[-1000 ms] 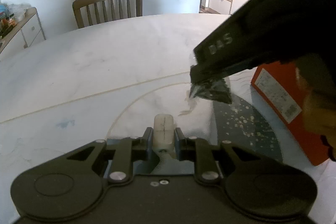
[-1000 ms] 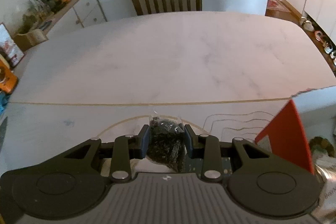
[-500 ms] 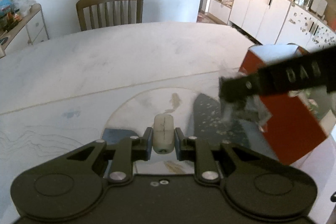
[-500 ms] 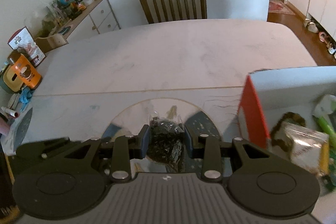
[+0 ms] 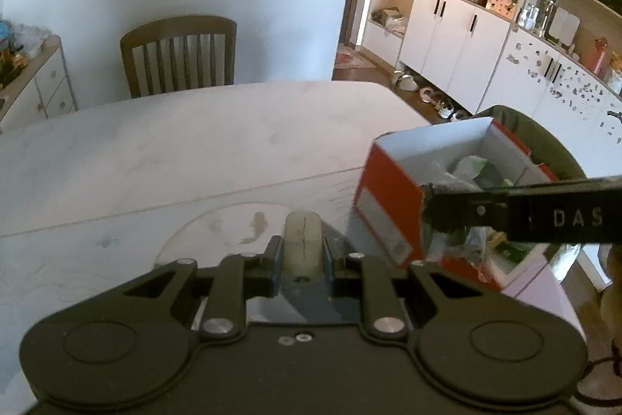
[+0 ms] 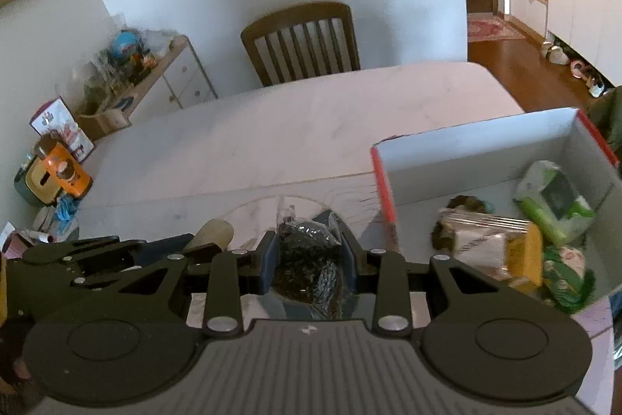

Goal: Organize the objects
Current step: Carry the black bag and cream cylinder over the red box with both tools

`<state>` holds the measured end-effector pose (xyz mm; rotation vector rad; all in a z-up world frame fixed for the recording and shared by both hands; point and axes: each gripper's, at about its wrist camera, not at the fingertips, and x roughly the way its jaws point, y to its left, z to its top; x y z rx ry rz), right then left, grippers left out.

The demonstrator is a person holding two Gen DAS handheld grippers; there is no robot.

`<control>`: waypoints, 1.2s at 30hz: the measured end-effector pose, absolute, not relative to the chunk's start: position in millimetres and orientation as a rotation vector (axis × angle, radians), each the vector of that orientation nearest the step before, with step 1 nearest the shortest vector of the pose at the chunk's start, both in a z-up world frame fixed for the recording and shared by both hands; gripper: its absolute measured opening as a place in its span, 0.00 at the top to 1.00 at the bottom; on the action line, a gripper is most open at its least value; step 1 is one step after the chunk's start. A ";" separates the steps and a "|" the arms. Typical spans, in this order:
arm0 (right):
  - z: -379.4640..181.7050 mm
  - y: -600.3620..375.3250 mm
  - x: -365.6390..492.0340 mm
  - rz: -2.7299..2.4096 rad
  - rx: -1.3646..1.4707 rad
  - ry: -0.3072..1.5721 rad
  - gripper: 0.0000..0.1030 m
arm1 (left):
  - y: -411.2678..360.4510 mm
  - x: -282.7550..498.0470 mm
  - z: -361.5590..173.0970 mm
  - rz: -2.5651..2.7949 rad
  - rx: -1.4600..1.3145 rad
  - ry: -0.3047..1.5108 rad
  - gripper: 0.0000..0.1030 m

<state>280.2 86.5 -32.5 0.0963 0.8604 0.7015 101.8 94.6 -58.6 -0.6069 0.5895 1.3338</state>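
Observation:
My left gripper (image 5: 302, 251) is shut on a pale cream cylindrical piece (image 5: 302, 236), held above the white marble table (image 5: 194, 150). My right gripper (image 6: 309, 255) is shut on a clear bag of dark dried bits (image 6: 307, 259). In the left wrist view the right gripper (image 5: 447, 216) hangs over the near edge of the red box (image 5: 388, 197), with the bag drooping below it. The red box (image 6: 478, 150) has white inner walls and holds a green-white pack (image 6: 556, 201), a yellow-edged packet (image 6: 493, 244) and other wrapped items. The left gripper (image 6: 155, 251) shows at the right wrist view's left.
A wooden chair (image 5: 179, 57) stands at the table's far side. A low dresser with clutter (image 6: 155, 80) lines the left wall. White cabinets and shelves (image 5: 486, 34) fill the right side of the room. An orange-topped object (image 6: 58, 174) sits off the table's left end.
Both grippers have risen and swung right. The right gripper carried its bag from above the table's middle to over the red box, whose inside has come into view.

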 end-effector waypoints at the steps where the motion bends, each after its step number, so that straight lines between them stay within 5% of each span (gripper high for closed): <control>1: -31.2 80.5 279.5 0.700 0.099 0.854 0.67 | 93.7 106.5 -55.3 1.331 -0.606 0.586 0.82; 36: -70.6 -104.8 361.0 0.561 0.035 0.806 0.67 | 155.8 288.7 -55.6 1.248 -0.552 0.660 0.82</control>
